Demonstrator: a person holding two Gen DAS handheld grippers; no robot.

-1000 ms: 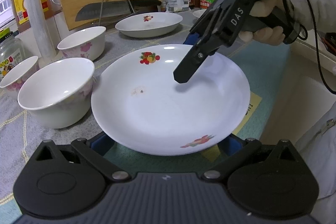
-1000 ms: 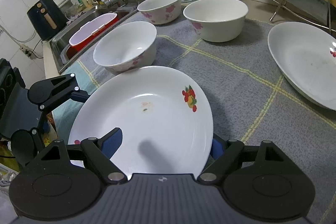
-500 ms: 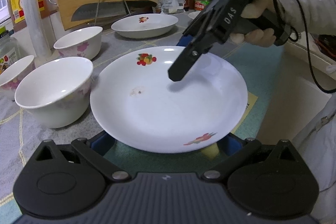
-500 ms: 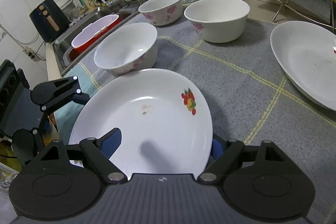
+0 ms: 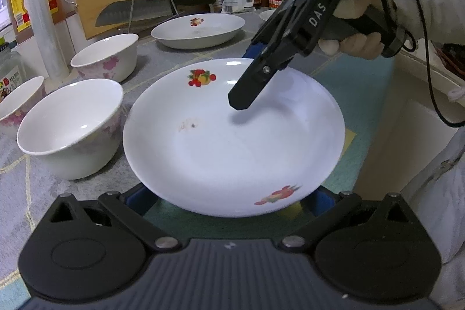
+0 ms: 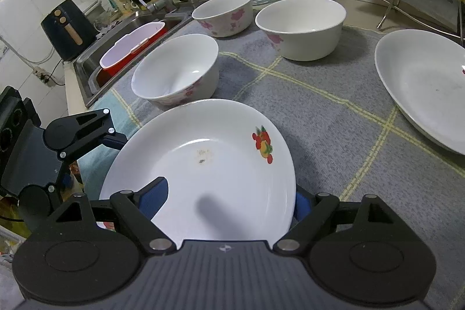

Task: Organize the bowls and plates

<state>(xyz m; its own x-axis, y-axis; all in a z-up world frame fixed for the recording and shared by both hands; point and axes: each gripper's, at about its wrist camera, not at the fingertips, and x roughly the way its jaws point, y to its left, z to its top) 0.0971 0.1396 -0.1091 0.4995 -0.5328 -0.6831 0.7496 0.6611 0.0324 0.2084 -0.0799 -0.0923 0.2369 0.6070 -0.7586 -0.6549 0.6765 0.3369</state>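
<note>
1. Kitchen desk [image 6: 360, 7] under a grey checked cloth [image 6: 334, 112]; sink and jars behind.
2. Progress: looks like an early stage. Nothing is stacked. Three bowls sit apart: near bowl [image 5: 69, 124], middle bowl [image 5: 106, 57], far-left bowl [image 5: 20, 103]. The far plate [image 5: 200, 29] sits alone by the knife rack.
3. The near plate [image 5: 232, 153] is at the front edge, just beside the near bowl and between both grippers. Cannot tell if it is resting or lifted.
4. Left to do, as I judge it: put plate on plate and nest the bowls.
5. Right gripper [image 6: 229, 201] tilts steeply down, held in the gloved right hand [image 5: 357, 39]. Its fingers are spread, one over the plate's well with a shadow beneath, the other outside the rim; no pinch.
6. Left gripper [image 5: 229, 202] also tilts down, with its fingers wide at the plate's near rim and partly hidden. Cannot tell if they press.
</note>
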